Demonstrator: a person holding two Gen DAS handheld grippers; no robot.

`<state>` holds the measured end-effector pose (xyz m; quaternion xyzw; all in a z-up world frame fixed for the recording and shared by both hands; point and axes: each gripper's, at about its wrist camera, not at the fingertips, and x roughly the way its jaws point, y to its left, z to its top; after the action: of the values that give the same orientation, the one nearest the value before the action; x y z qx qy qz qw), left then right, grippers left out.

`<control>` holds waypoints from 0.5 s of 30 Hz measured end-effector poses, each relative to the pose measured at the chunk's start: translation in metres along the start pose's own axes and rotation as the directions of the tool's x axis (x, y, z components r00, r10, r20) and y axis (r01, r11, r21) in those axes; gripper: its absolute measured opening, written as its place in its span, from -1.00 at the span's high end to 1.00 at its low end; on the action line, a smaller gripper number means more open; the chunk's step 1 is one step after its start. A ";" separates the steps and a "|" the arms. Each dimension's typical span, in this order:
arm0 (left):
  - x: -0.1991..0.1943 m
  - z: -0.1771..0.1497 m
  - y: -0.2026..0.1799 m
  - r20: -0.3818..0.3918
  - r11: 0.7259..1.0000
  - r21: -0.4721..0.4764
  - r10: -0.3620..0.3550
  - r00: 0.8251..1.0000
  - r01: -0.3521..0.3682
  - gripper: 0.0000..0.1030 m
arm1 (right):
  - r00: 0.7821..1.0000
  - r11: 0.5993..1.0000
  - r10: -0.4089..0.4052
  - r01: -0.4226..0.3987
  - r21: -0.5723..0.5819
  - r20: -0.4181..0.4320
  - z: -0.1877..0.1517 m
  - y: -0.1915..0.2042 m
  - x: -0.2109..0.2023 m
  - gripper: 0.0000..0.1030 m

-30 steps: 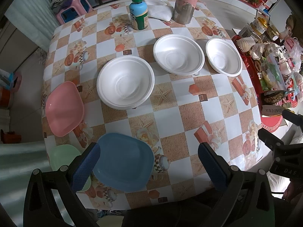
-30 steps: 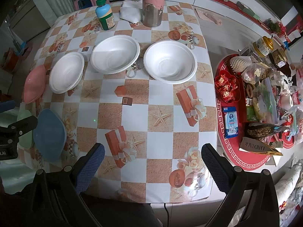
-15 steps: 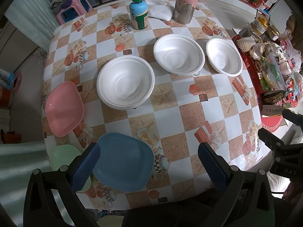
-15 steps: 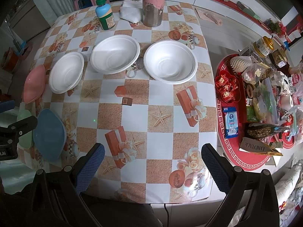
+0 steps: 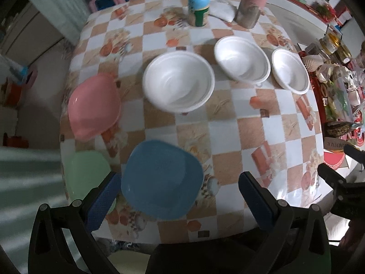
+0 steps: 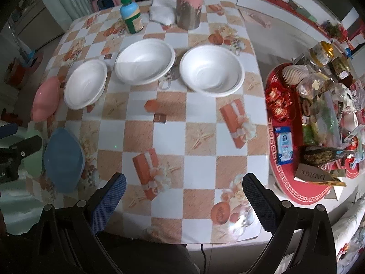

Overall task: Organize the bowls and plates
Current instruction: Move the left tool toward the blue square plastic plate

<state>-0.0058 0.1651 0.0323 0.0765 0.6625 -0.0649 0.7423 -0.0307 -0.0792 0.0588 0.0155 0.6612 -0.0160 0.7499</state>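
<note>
Since half a second back our left gripper (image 5: pixel 180 189) has swung in closer over the near left corner of the table (image 5: pixel 228 137), so the blue plate (image 5: pixel 162 179) and pink plate (image 5: pixel 95 106) look bigger, and that view is motion-blurred. The right-hand view barely changes.

Writing first: the only bit we can sort of read is a tan packet (image 6: pixel 316 177) on the red tray (image 6: pixel 308 194), with lettering that looks like "DADINK" upside down, not sure. The blue-capped bottle (image 6: pixel 131 16) has a green and cream label, but the text is too small. Same for the blue and white tissue pack (image 6: pixel 284 145).

Our left gripper is spread wide and holds nothing; its left finger (image 5: pixel 103 202) sits over the gap between the green plate (image 5: pixel 89 173) and the blue plate, and we can't tell if it touches either. Our right gripper (image 6: pixel 183 197) is also spread wide and empty, hovering over the near edge of the checkered cloth.

Three white bowls (image 6: pixel 144 61) stand in a row across the middle, close but apart, none stacked. The pink, green and blue plates lie separately along the left edge. A pink and steel tumbler (image 6: pixel 189 4) stands at the far side by a white cloth (image 6: pixel 162 13).
</note>
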 end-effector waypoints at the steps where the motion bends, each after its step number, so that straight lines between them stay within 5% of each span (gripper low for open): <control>1: 0.001 -0.006 0.004 -0.004 1.000 -0.005 0.006 1.000 -0.006 -1.00 | 1.000 1.000 0.003 -0.003 -0.018 -0.002 -0.001 0.006 0.001 -0.99; 15: 0.020 -0.046 0.038 -0.061 0.999 -0.041 0.016 0.998 -0.019 -1.00 | 0.998 0.968 0.062 -0.061 -0.244 -0.001 -0.013 0.086 0.011 -0.99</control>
<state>-0.0408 0.2114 0.0082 0.0687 0.6854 -0.0421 0.7237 -0.0380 0.0075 0.0462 -0.0563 0.6548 0.0885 0.7484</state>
